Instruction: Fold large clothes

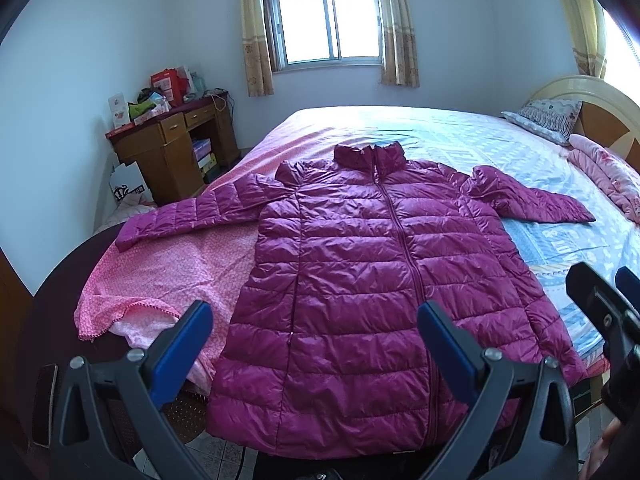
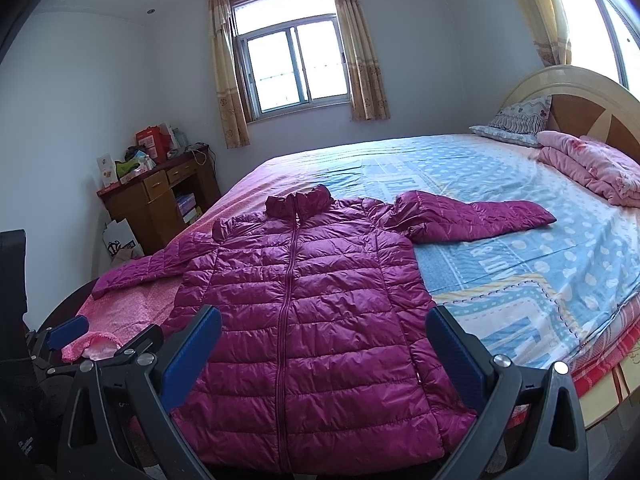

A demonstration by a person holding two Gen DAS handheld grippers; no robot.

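A magenta quilted down jacket (image 1: 360, 264) (image 2: 308, 312) lies flat and zipped on the bed, collar toward the window, hem hanging over the near edge. Both sleeves are spread out to the sides. My left gripper (image 1: 316, 340) is open, held above the hem, nothing between its blue pads. My right gripper (image 2: 324, 356) is open too, hovering over the lower half of the jacket without touching it. The right gripper's fingers (image 1: 596, 300) show at the right edge of the left wrist view. One left gripper pad (image 2: 68, 330) shows at the left edge of the right wrist view.
The bed (image 2: 520, 240) has a blue patterned sheet and a pink cover (image 1: 168, 264) on its left part. A pillow (image 2: 516, 120) and a folded pink blanket (image 2: 592, 168) lie by the headboard. A cluttered wooden desk (image 1: 172, 148) stands left of the bed.
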